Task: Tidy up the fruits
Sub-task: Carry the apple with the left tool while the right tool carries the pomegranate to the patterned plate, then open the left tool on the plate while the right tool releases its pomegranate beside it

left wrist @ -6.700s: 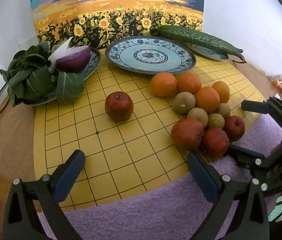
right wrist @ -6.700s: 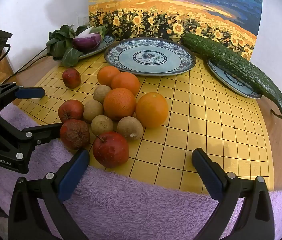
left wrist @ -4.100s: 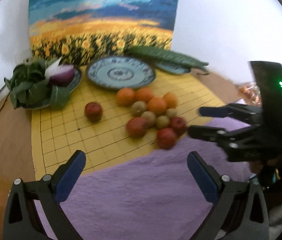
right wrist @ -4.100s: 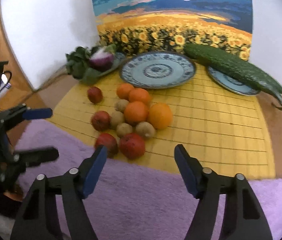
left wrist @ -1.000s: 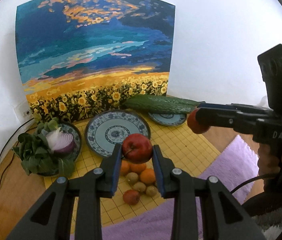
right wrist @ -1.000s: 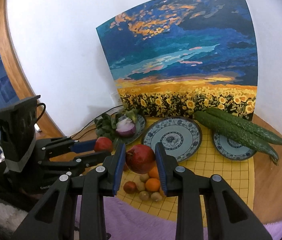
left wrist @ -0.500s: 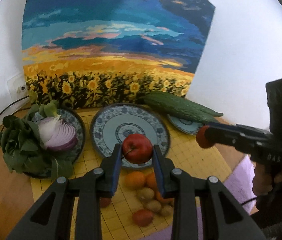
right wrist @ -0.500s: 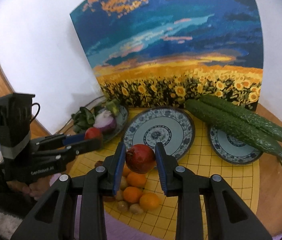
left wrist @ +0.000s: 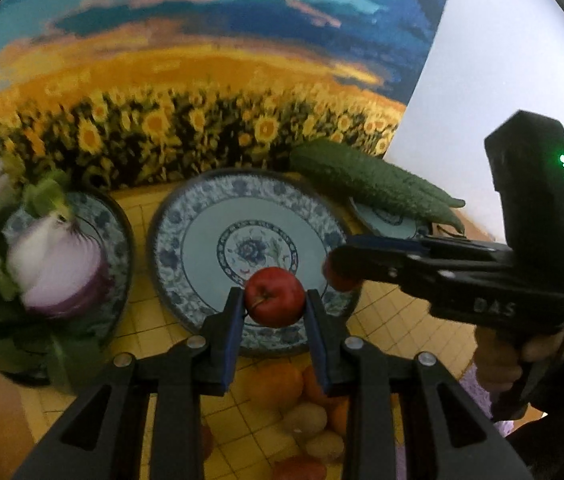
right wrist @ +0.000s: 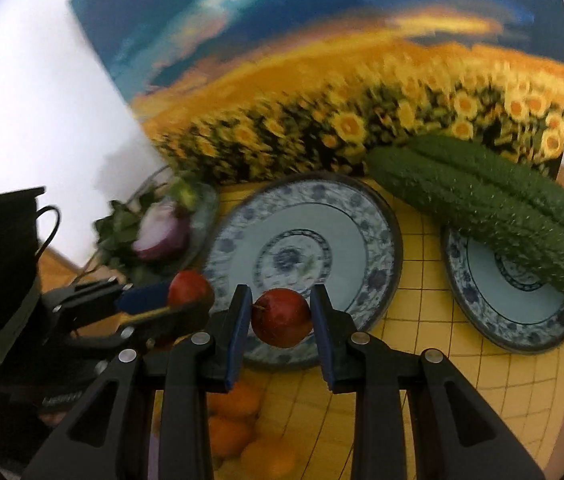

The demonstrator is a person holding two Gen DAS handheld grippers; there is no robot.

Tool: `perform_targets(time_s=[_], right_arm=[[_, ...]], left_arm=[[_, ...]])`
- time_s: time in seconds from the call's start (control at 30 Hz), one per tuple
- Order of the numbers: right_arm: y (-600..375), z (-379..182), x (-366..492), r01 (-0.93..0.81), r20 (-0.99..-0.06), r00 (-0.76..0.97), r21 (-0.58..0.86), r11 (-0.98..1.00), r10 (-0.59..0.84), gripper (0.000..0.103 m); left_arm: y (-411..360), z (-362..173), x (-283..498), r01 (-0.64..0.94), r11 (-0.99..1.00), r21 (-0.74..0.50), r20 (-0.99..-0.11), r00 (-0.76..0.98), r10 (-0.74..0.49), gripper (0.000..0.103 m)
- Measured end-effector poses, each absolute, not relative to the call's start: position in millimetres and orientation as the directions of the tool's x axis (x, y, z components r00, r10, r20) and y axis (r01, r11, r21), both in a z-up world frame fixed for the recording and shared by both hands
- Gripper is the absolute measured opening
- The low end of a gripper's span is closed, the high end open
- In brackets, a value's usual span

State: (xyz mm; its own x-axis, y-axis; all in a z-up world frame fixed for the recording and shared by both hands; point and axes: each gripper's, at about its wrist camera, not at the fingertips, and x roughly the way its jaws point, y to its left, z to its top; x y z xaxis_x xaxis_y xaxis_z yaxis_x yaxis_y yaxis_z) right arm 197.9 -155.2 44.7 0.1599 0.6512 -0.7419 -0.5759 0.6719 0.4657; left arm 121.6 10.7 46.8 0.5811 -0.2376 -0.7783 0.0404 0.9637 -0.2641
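My left gripper (left wrist: pixel 274 307) is shut on a bright red apple (left wrist: pixel 274 297) and holds it above the near rim of the big blue-patterned plate (left wrist: pixel 201 248). My right gripper (right wrist: pixel 282 318) is shut on a darker red apple (right wrist: pixel 280 317), also over that plate's near rim (right wrist: pixel 378 232). Each gripper shows in the other's view, the right one (left wrist: pixel 342 270) at the plate's right edge, the left one (right wrist: pixel 185 294) at its left edge. Oranges (left wrist: pixel 275 384) and small brown fruits (left wrist: pixel 306 418) lie on the yellow grid board (left wrist: pixel 394 344) below the grippers.
A plate with a red onion (left wrist: pixel 61 268) and greens stands on the left. Two cucumbers (right wrist: pixel 490 204) lie over a smaller plate (right wrist: pixel 514 300) on the right. A sunflower painting (left wrist: pixel 185 80) leans on the wall behind. Purple towel (left wrist: pixel 478 384) lies at the near right.
Both grippers, each holding its apple, have come down and forward toward the big plate. The plate and painting look larger now.
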Motion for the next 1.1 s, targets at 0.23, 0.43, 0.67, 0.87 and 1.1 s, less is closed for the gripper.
perform_targets(time_s=[0.23,0.43,0.67,0.87,1.1], right_arm=[[-144,22,208,-0.564,-0.771,0.127,0.462,0.685,0.625,0.031],[-139,20,208,-0.587,-0.769,0.130,0.449,0.674,0.625,0.032],[-132,21,205,-0.613,-0.789,0.127,0.414,0.673,0.601,0.033],[-136,25,206,-0.605,-0.770,0.105,0.454,0.655,0.630,0.045],[-140,39,200,-0.616,-0.759,0.119,0.449,0.647,0.640,0.054]], left_arm=[[14,19,137,-0.005,0.952,-0.306,-0.809,0.529,-0.257,0.031],[4,15,139,0.023,0.964,-0.264,-0.811,0.537,-0.235,0.032],[3,15,136,0.034,0.966,-0.256,-0.814,0.532,-0.234,0.032],[9,20,136,-0.002,0.958,-0.286,-0.808,0.538,-0.240,0.045],[6,37,128,0.003,0.965,-0.264,-0.794,0.567,-0.219,0.051]])
